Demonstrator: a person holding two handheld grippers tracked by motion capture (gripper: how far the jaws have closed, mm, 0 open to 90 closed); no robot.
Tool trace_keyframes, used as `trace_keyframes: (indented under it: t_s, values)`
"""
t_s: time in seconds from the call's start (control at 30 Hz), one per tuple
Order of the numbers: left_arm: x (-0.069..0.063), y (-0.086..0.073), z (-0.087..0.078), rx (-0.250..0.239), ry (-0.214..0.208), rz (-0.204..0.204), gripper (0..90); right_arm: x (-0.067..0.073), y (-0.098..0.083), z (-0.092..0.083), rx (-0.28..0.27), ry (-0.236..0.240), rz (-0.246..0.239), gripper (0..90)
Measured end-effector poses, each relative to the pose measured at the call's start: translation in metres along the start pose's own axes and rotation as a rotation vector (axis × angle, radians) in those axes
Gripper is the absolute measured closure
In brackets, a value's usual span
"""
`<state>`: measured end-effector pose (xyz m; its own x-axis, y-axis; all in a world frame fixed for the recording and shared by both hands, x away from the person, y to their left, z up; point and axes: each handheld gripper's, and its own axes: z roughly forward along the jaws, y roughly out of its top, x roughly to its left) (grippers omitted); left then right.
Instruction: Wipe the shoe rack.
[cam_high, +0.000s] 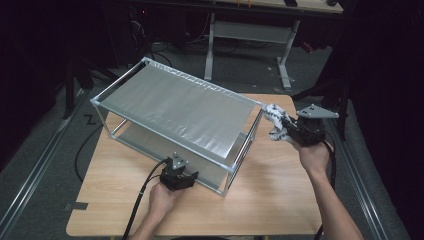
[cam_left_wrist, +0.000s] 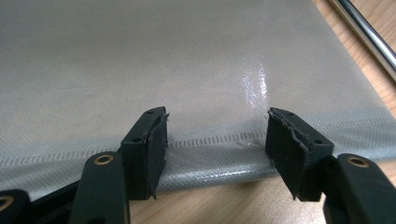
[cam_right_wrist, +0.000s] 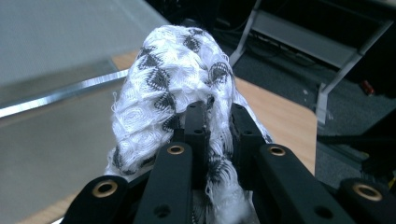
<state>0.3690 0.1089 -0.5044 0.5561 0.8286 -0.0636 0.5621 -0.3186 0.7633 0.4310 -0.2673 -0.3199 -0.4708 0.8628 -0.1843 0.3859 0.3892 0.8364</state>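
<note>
Here the right claw is raised off the table beside the rack's right end, forearm stretched forward, pinching a white patterned cloth. The left claw rests low, spread at the rack's lower fabric shelf.

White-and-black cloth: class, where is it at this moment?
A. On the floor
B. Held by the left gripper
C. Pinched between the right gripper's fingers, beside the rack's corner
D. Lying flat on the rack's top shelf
C: the right gripper is closed on the bunched cloth just off the rack corner.
</note>
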Motion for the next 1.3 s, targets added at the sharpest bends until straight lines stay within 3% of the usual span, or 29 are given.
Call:
trace_keyframes:
  t_s: [0.27, 0.43, 0.83, 1.17, 1.3]
  values:
    - [0.0, 0.0, 0.0, 0.0, 0.001, 0.001, 39.3, 0.005, 0.028, 0.003, -0.021, -0.019, -0.023, 80.5]
    - [0.0, 0.0, 0.0, 0.001, 0.002, 0.001, 39.3, 0.012, 0.041, 0.016, -0.009, -0.017, -0.035, 80.5]
    - [0.0, 0.0, 0.0, 0.004, -0.004, -0.002, 39.4, 0.023, 0.042, 0.042, 0.049, 0.016, -0.043, 80.4]
    - [0.0, 0.001, 0.001, 0.005, -0.006, -0.001, 39.5, 0.032, 0.041, 0.039, 0.057, 0.054, -0.091, 80.4]
    - [0.0, 0.001, 0.001, 0.005, -0.006, -0.001, 39.7, 0.044, 0.04, 0.029, 0.029, 0.101, -0.124, 80.4]
